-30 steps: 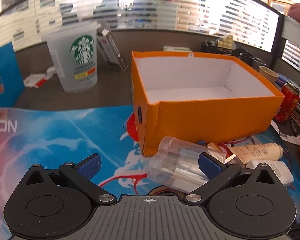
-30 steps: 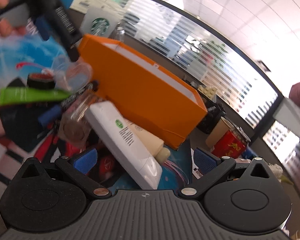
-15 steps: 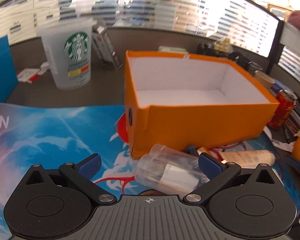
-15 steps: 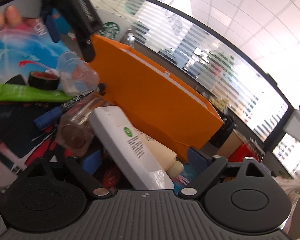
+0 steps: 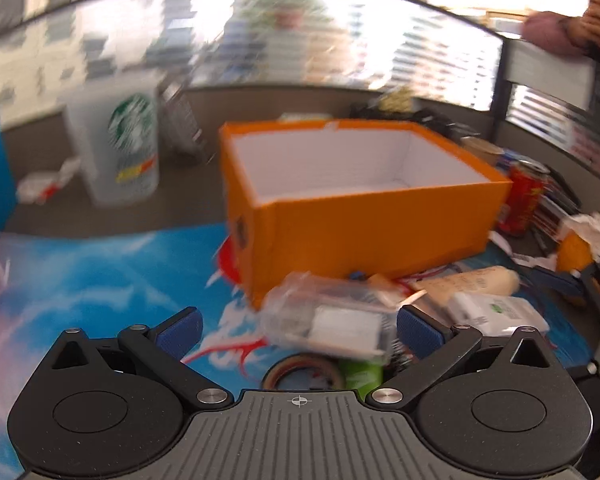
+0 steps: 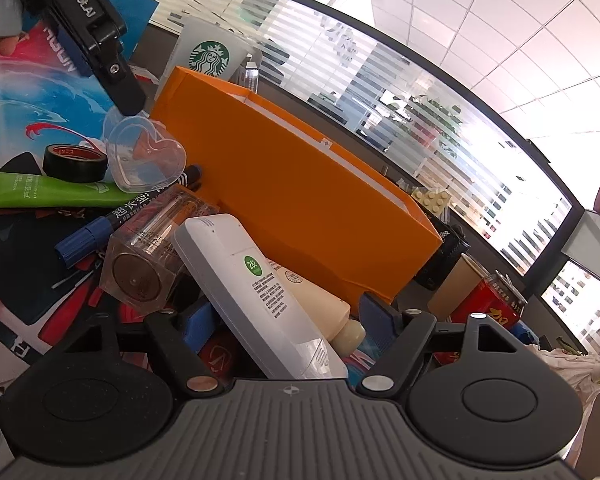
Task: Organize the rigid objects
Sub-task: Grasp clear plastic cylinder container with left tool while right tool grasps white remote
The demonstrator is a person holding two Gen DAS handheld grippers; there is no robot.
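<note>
An open orange box [image 5: 364, 208] with a white inside stands on the printed mat; it also shows in the right wrist view [image 6: 292, 184]. My left gripper [image 5: 298, 330] is open, its blue pads on either side of a clear plastic container [image 5: 328, 316] lying in front of the box. My right gripper [image 6: 286, 316] is open around a white remote-like case [image 6: 256, 292] that lies on a cream tube [image 6: 324, 312]. A clear heart-shaped box [image 6: 144, 152], a clear jar [image 6: 148, 256], a blue marker [image 6: 100, 228], a green tube [image 6: 40, 196] and black tape [image 6: 74, 160] lie to the left.
A Starbucks cup [image 5: 120, 148] stands left of the box. A red can [image 5: 526, 200], a paper cup [image 6: 456, 288] and a black mesh holder [image 6: 440, 256] stand to its right. The left gripper's black body [image 6: 88, 28] hangs over the mat.
My left gripper has swung left and risen a little, so the box and clear container sit further right. My right gripper has closed in on the white case, which now lies between its pads.
</note>
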